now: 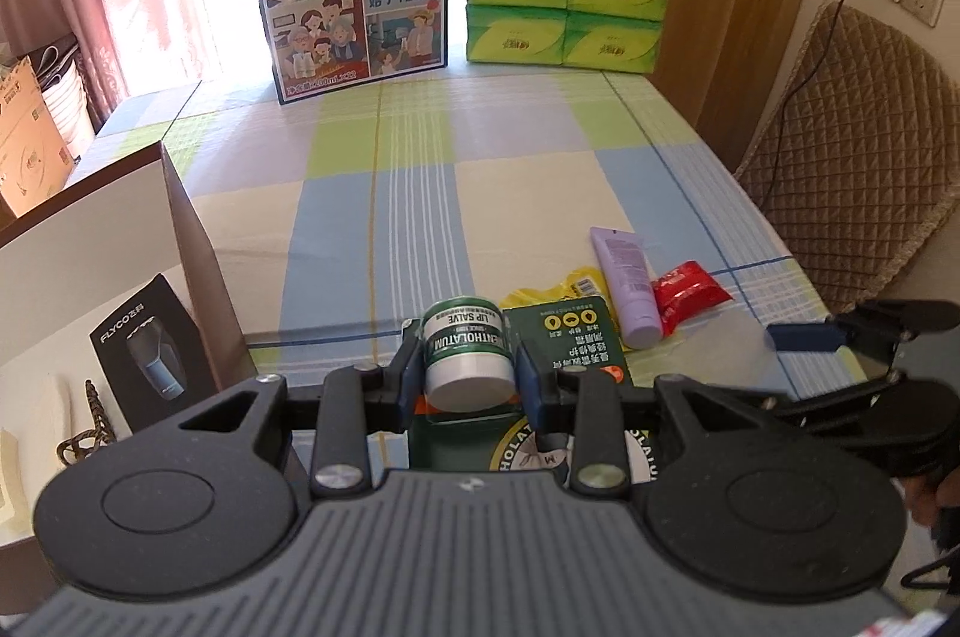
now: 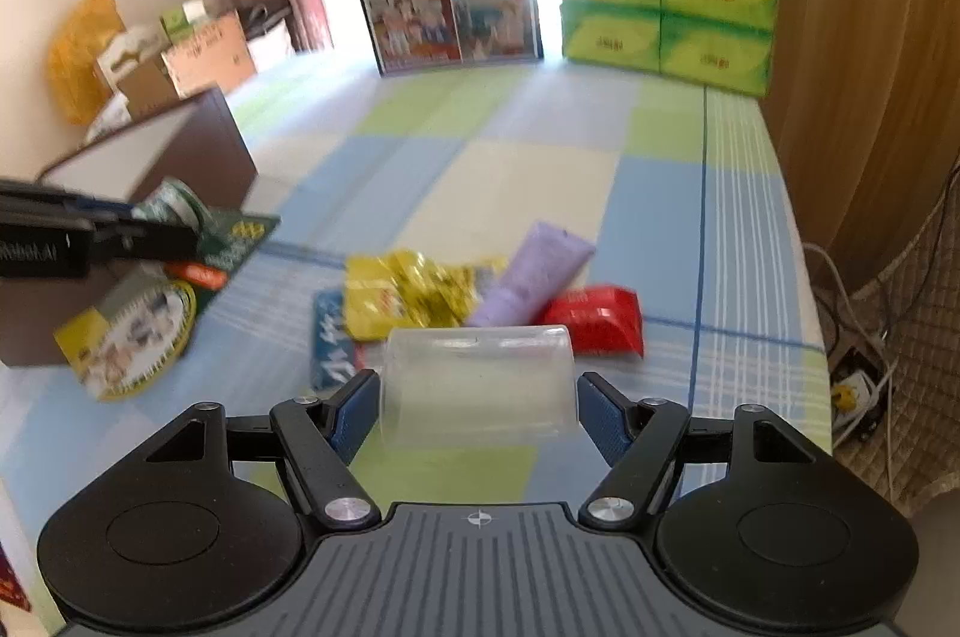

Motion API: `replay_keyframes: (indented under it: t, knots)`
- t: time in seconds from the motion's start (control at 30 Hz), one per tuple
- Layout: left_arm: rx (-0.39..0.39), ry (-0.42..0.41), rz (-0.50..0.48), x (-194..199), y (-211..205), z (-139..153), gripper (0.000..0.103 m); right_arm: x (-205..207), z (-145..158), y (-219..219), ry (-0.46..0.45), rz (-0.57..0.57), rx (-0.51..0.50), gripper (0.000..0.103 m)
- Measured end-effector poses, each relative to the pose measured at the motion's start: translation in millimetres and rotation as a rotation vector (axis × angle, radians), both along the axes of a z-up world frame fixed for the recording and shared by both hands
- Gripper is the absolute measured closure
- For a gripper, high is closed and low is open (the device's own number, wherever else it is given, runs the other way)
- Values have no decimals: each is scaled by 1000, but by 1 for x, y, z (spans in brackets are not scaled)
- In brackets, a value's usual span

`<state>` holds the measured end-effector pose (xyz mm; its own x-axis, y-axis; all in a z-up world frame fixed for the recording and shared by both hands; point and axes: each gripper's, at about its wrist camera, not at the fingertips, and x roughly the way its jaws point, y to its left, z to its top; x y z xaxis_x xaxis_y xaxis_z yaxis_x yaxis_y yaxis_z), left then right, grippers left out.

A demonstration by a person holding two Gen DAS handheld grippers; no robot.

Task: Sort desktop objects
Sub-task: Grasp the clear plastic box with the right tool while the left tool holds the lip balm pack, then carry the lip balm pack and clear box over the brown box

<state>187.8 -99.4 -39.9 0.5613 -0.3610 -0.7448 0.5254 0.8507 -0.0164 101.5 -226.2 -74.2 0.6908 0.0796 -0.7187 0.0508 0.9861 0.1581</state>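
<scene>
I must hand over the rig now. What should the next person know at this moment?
Left tongs: shut on the lip salve tin, lifted above its green card pack, beside the brown box.
Right tongs: open, around a clear plastic cover, not clamped.
Already in the box: a black shaver pack.
Still on the cloth: yellow packet, purple tube, red packet, blue packet.
Left to do, likely: drop the tin in the box, then sort the rest.

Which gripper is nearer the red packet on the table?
Right. The right gripper hangs just short of the red packet, jaws open around a clear cup; the left gripper, shut on the lip salve jar, is farther left.
</scene>
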Motion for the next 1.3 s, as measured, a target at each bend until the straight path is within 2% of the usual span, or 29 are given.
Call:
replay_keyframes:
  t: [0.27,0.57,0.93,1.1,1.3]
  knots:
    - [-43,-34,17,-16,33,24,74,2,36,40,-69,69,36,34]
    - [-69,-64,121,-23,102,47,74,23,58,107,-119,196,87,34]
    - [-65,-88,315,-12,216,58,74,89,60,210,-139,352,114,34]
    - [-59,-90,381,6,263,59,74,124,53,251,-112,376,108,34]
    - [-29,-99,410,36,303,55,74,162,38,283,-72,359,101,34]
